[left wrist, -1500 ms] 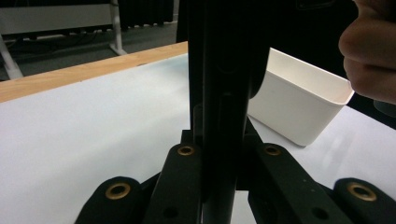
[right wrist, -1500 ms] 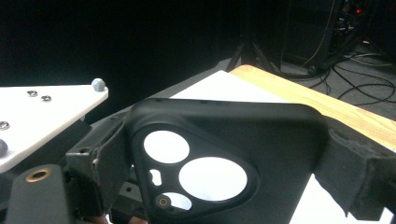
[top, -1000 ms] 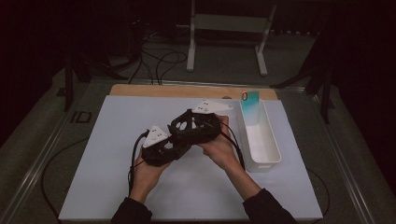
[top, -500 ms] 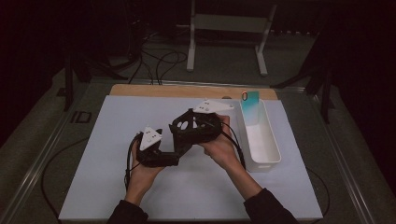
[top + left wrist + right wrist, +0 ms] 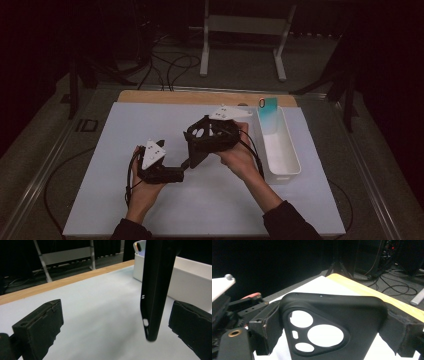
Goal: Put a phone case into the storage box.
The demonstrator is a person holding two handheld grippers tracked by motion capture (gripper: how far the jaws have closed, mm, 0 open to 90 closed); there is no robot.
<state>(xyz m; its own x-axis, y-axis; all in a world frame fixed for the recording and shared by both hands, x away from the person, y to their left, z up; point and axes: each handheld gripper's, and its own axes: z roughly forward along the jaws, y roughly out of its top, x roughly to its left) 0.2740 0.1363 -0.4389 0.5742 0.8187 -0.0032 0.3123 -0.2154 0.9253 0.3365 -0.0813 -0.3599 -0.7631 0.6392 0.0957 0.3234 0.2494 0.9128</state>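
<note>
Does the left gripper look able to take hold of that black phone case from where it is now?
Probably yes. The left gripper is open, and the phone case, held by the right gripper, hangs edge-on between its fingers, nearer one side. Nothing blocks the gap.

Black phone case (image 5: pixel 334 325): matte, camera cutouts (two round, one small oval, one slot) in rounded-triangle recess. Held upright at frame centre, clamped across width. In left gripper view (image 5: pixel 156 290) edge-on, right of centre, lower end just above white surface.
</note>
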